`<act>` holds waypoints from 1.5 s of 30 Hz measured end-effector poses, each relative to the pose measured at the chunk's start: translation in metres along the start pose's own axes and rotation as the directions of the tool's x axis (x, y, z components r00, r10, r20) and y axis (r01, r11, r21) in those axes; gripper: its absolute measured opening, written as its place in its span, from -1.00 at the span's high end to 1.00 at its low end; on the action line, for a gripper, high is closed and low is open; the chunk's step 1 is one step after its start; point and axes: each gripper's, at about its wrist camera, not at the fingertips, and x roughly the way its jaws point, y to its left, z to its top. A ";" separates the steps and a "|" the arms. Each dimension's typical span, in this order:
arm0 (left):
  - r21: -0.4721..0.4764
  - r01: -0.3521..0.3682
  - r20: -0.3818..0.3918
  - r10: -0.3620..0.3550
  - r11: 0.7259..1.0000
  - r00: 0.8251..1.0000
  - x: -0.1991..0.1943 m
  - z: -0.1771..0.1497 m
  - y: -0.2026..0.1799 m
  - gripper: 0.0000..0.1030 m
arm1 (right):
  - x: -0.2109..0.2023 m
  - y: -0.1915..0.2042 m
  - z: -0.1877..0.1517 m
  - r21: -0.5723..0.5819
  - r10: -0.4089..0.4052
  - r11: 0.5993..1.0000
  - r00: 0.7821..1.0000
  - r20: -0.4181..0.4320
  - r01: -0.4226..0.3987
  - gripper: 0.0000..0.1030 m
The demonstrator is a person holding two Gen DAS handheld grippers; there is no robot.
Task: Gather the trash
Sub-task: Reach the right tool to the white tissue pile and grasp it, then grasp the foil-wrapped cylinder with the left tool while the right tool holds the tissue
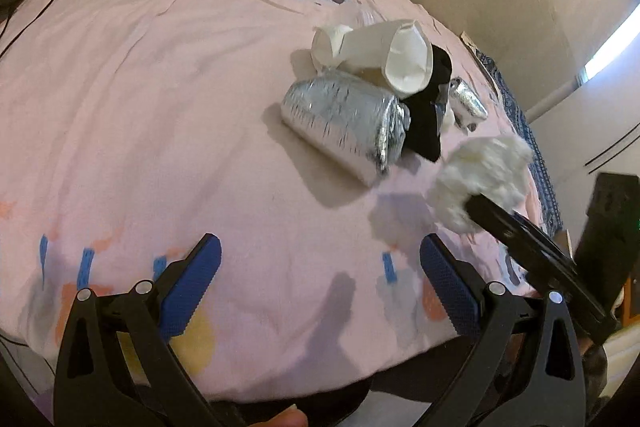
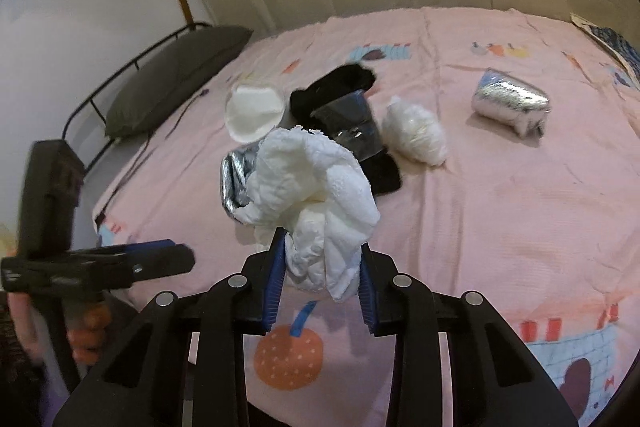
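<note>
The right claw (image 2: pixel 320 259) is pinching a white tissue (image 2: pixel 316 195) between its blue pads and holding it up over the pink bed (image 2: pixel 500 211). The left claw (image 1: pixel 320 267) is spread wide with nothing in it, hanging over the near part of the bed. Past the tissue more trash is lying in a pile: a foil wrap (image 1: pixel 340 123), a black sock (image 2: pixel 340 87), a clear cup (image 2: pixel 352 127) and a white cup (image 2: pixel 254 113). A white wad (image 2: pixel 414 135) is sitting beside them. Another foil wrap (image 2: pixel 510 105) is lying apart, farther right. A grey pillow (image 2: pixel 176 75) is resting at the far left.
</note>
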 end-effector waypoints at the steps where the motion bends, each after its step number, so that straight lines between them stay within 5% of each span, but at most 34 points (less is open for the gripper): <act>1: 0.010 -0.019 0.005 0.019 1.000 1.000 0.002 0.004 -0.002 -0.89 | -0.005 -0.003 0.001 0.012 0.010 1.000 1.000 0.012 -0.010 0.41; 4: 0.010 -0.072 0.019 0.072 0.997 0.997 0.009 0.015 -0.004 -0.89 | -0.017 -0.009 0.000 0.034 0.019 0.999 0.999 0.039 -0.020 0.41; 12: -0.027 -0.036 0.020 0.037 0.999 0.999 0.023 0.041 -0.005 -0.89 | -0.032 -0.022 -0.001 0.072 0.007 0.997 0.998 0.060 -0.011 0.41; 29: -0.055 -0.206 0.080 0.210 0.977 0.974 0.059 0.066 -0.033 -0.89 | -0.039 -0.038 0.001 0.133 -0.033 0.991 0.997 0.063 0.025 0.41; 34: -0.015 -0.194 0.055 0.195 0.981 0.979 0.062 0.064 -0.039 -0.56 | -0.030 -0.039 0.006 0.152 -0.026 0.988 0.999 0.046 0.018 0.41; 45: -0.053 -0.071 0.012 0.071 0.996 0.997 0.037 0.045 -0.035 -0.53 | -0.024 -0.035 0.007 0.146 -0.014 0.989 1.000 0.028 0.009 0.40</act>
